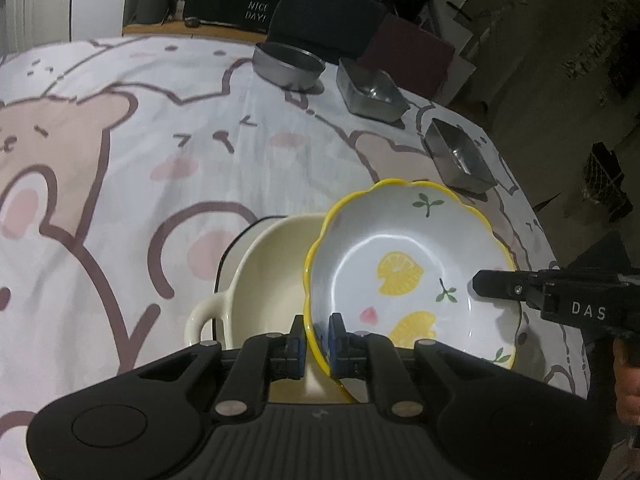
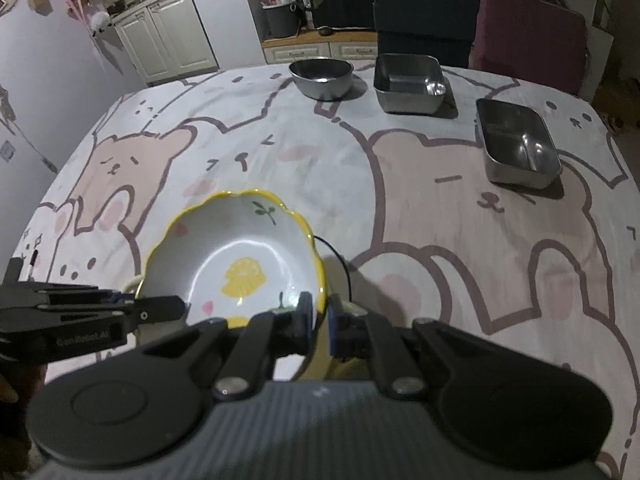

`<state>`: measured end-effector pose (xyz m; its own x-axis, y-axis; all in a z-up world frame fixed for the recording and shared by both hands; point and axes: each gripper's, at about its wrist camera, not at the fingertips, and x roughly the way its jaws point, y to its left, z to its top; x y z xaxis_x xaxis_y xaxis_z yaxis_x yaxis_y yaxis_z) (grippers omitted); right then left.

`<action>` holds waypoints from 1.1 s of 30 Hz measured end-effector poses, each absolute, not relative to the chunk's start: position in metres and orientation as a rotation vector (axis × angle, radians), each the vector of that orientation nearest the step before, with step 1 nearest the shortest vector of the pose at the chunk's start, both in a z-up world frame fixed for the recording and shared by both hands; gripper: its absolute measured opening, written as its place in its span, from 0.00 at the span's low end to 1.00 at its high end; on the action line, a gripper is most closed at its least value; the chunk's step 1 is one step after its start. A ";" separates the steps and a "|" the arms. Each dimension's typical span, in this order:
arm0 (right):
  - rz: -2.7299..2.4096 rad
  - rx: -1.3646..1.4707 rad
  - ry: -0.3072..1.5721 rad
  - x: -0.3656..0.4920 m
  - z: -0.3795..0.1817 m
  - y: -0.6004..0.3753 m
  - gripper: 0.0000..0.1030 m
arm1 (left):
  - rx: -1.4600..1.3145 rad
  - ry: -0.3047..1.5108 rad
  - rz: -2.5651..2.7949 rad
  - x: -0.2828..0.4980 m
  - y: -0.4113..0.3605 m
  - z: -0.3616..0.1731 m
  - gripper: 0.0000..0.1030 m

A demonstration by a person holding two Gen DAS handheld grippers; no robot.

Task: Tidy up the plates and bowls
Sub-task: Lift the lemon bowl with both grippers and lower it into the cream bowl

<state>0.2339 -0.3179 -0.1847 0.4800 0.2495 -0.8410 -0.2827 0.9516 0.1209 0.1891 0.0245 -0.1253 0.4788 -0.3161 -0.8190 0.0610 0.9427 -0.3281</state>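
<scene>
"DAS" on right tool (image 1: 476,284)

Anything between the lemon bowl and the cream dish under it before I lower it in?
Nothing visible. Both claws, left and right, grip the lemon bowl by its rim, directly above the cream dish, whose visible interior looks empty.

Left wrist: looks steeply down along its tongs (image 1: 317,334), close over the desk (image 1: 120,168), from the lemon bowl's (image 1: 412,264) left.
Right wrist: same downward tilt, from the bowl's right.
Shared: the bowl, three far steel containers (image 2: 321,76).
</scene>
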 end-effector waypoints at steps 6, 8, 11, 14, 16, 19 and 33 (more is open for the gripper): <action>0.320 -0.060 1.057 0.238 -0.196 -0.313 0.08 | -0.269 1.078 -0.235 0.190 0.026 -0.140 0.13; 0.318 -0.069 1.069 0.240 -0.199 -0.312 0.08 | -0.270 1.086 -0.237 0.190 0.026 -0.144 0.13; 0.313 -0.075 1.082 0.242 -0.202 -0.310 0.08 | -0.257 1.092 -0.242 0.191 0.024 -0.147 0.14; 0.309 -0.083 1.087 0.244 -0.203 -0.310 0.08 | -0.242 1.090 -0.248 0.191 0.023 -0.147 0.14; 0.307 -0.080 1.091 0.245 -0.203 -0.310 0.08 | -0.223 1.089 -0.252 0.191 0.020 -0.147 0.15; 0.305 -0.085 1.091 0.246 -0.203 -0.309 0.08 | -0.142 1.084 -0.258 0.190 0.011 -0.146 0.19; 0.317 -0.127 1.082 0.243 -0.202 -0.304 0.08 | 0.010 1.071 -0.264 0.187 -0.004 -0.146 0.25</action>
